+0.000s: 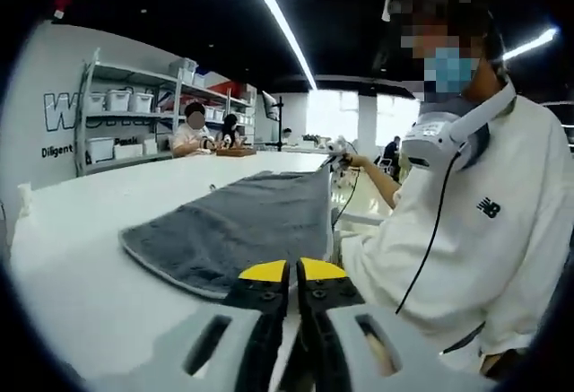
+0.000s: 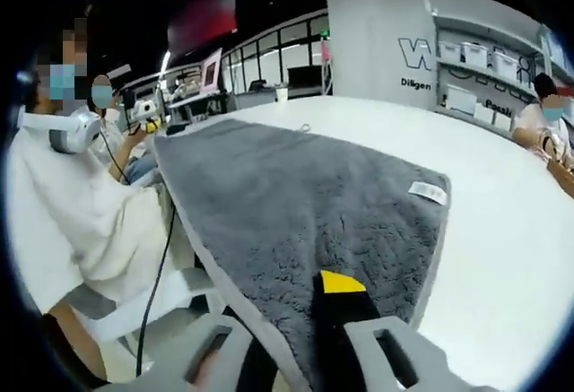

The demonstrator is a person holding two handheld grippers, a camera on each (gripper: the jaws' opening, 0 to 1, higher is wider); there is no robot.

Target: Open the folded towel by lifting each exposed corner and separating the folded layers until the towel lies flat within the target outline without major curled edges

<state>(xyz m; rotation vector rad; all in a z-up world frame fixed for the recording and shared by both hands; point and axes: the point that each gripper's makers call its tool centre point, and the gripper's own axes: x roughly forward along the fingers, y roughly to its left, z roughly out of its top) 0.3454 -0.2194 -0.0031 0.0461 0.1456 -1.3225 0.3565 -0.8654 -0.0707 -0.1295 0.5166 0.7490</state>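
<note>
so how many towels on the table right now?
1. A single grey towel lies on the white table, its near edge clamped by the right hand-held gripper; the left hand-held gripper is shut at another edge. Anything folded underneath can't be seen.

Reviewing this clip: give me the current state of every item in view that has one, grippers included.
towel: spread open on the table, one edge overhanging the person's side, label facing up
left gripper: jaws shut, nothing between them, at the towel's near edge
right gripper: shut on the towel's near edge
white table: bears the towel
storage bins: sit on the wall shelves
</note>
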